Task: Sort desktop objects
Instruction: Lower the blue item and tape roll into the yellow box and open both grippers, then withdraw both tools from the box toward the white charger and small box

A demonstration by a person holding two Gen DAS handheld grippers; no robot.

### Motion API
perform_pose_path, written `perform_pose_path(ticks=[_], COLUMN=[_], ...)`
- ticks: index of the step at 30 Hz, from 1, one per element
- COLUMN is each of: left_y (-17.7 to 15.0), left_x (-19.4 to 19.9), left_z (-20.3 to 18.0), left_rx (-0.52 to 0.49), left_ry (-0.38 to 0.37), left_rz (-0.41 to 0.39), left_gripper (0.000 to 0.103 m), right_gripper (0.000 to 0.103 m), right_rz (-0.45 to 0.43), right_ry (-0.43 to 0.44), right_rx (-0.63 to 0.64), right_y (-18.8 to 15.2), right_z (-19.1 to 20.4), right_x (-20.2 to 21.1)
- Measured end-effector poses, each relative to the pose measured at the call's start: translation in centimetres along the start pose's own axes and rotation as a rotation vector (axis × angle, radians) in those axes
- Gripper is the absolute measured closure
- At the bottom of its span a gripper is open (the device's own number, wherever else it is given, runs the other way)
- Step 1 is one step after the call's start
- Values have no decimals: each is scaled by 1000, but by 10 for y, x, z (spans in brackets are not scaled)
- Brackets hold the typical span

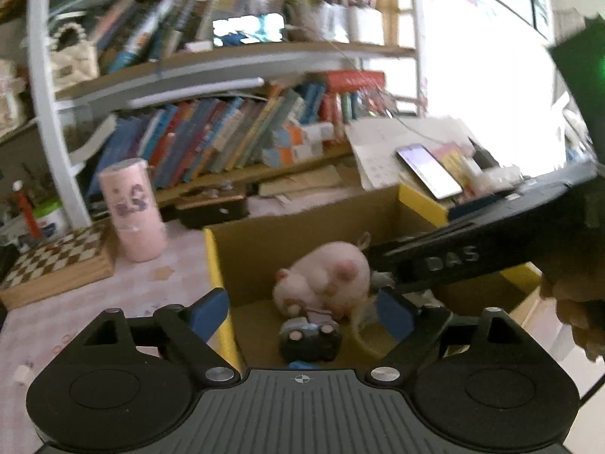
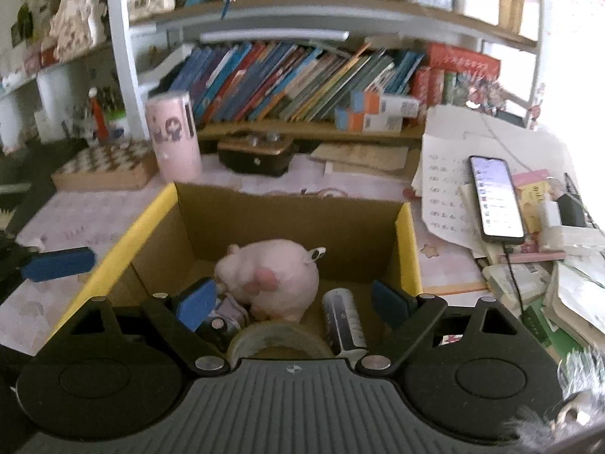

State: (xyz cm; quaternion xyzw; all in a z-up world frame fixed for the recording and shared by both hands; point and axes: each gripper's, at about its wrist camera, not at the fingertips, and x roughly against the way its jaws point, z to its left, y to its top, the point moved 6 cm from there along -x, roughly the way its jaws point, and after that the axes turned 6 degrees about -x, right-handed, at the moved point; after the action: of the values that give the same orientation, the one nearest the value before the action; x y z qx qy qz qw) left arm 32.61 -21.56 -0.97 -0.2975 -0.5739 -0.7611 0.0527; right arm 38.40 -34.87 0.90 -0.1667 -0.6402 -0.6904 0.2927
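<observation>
An open cardboard box (image 1: 245, 253) with yellow flaps stands on the desk; it also shows in the right wrist view (image 2: 287, 215). Inside lie a pink plush pig (image 1: 325, 272) (image 2: 280, 276), a dark toy car (image 1: 310, 336) (image 2: 223, 321), a clear tape roll (image 2: 276, 336) and a grey cylinder (image 2: 344, 319). My left gripper (image 1: 302, 312) is open and empty over the box's near edge. My right gripper (image 2: 293, 300) is open and empty above the box's contents. The right gripper's body (image 1: 472, 253) reaches into the left wrist view.
A pink cylinder (image 1: 132, 208) (image 2: 176, 136) and a chessboard (image 1: 56, 257) (image 2: 109, 166) stand left of the box. A lit phone (image 2: 495, 196) (image 1: 427, 170) lies on papers and books at the right. A bookshelf (image 2: 302, 79) runs behind. A dark case (image 2: 257, 153) sits behind the box.
</observation>
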Motion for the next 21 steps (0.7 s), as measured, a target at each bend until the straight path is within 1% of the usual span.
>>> perform_pose_path(ticks=[6,10,14,21], left_y=[-3,-11,-20,-38], left_x=[23,39,53,71], left_z=[18,26,32,45], left_rx=[72,87,80,79], left_ry=[32,53,65,63], left_rz=[-26,-38,-37,-28], left_gripper=[14,12,11,11], right_gripper=[14,14,14,14], right_rz=[-85,-134,-142,-114], right_ry=[-41,-80,-104,-142], right_rx=[-25,-54,-91,-129], right_y=[-2,-10,-23,-50], right_z=[0,-2,-3,4], right_x=[33,55,69,84])
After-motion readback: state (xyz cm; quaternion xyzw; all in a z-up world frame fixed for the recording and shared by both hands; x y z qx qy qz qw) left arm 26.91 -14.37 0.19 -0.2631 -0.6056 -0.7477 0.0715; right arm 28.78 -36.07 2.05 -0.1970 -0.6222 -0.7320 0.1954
